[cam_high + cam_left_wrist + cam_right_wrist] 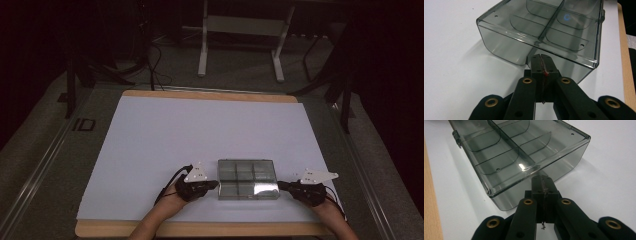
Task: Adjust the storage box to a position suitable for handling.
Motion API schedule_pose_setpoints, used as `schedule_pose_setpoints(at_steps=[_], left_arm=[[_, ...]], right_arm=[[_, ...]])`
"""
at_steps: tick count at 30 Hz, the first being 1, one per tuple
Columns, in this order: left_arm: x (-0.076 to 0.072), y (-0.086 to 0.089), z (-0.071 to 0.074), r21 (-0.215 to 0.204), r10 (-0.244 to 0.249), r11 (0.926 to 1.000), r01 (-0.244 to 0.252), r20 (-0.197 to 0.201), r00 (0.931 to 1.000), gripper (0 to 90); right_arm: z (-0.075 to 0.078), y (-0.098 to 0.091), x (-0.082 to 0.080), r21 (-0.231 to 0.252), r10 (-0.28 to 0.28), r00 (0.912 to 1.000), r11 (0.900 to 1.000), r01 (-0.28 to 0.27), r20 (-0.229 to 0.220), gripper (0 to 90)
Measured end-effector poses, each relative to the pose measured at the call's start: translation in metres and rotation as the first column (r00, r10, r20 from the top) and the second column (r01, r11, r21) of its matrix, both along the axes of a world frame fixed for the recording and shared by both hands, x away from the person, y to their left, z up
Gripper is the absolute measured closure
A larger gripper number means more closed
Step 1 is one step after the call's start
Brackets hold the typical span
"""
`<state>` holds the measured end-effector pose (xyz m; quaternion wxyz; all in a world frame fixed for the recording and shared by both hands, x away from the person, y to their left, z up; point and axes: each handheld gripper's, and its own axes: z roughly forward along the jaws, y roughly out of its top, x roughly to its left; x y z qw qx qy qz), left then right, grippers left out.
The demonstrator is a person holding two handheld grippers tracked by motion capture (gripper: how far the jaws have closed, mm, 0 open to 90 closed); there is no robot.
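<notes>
At the near edge of the white-covered surface (150,135), a little right of its middle, lies the smoky transparent plastic compartment box (248,179), flat, with its lid down and its dividers showing through the top. No contents can be made out in the compartments, though the dim high view leaves that unsure.

Going from the left: the left gripper (214,185) lies low at the box's left short side, a hand behind it coming in from the near edge. In the left gripper view its fingers (537,65) are pressed flat together with nothing between them, and their tips sit right under the overhanging lip of the lid, at or just short of the box's end wall (506,50).

On the far side of the box, the right gripper (281,185) mirrors this at the right short side. Its fingers (537,185) are likewise closed tight on nothing, with the tips at the lid's rim above the end wall (564,167). The small hinges or latches (457,138) show along one long side of the box.

The step in hand looks like bracing the box from both ends with closed tips, probably ahead of prising the lid up or squaring the box on the surface. If the lid is to be opened, the next move calls for one set of tips to catch under the lip on the side away from the hinges and lift, while the other holds the base down so that the light box does not slide or tip.
</notes>
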<state>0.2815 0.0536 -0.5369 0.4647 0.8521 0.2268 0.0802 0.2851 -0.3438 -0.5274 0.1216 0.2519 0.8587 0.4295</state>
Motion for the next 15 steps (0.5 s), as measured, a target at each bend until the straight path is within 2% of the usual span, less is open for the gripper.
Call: schedule_pose_setpoints(at_steps=[9, 10, 12, 15], left_arm=[[-0.0019, 0.0013, 0.0043, -0.017, -0.005, 0.9998, 0.005, -0.010, 0.9999, 89.9], [-0.0023, 0.0009, 0.0042, -0.013, -0.005, 0.9999, 0.005, -0.007, 1.0000, 89.9], [-0.0021, 0.0016, 0.0034, -0.021, -0.006, 0.9998, 0.006, -0.010, 0.9999, 89.9], [-0.0028, 0.0014, 0.0037, -0.019, -0.006, 0.9998, 0.005, -0.009, 0.9999, 90.0]], right_arm=[[0.0054, -0.0012, -0.0002, 0.021, 0.003, 1.0000, 0.9998, -0.002, -0.004, 90.0], [0.0061, -0.0002, -0.0012, 0.006, -0.001, 1.0000, 1.0000, 0.001, 0.005, 90.0], [0.0063, -0.0002, -0.0016, 0.007, -0.003, 1.0000, 1.0000, 0.003, 0.005, 90.0], [0.0072, -0.0015, -0.0012, 0.028, 0.000, 1.0000, 0.9996, 0.000, 0.003, 90.0]])
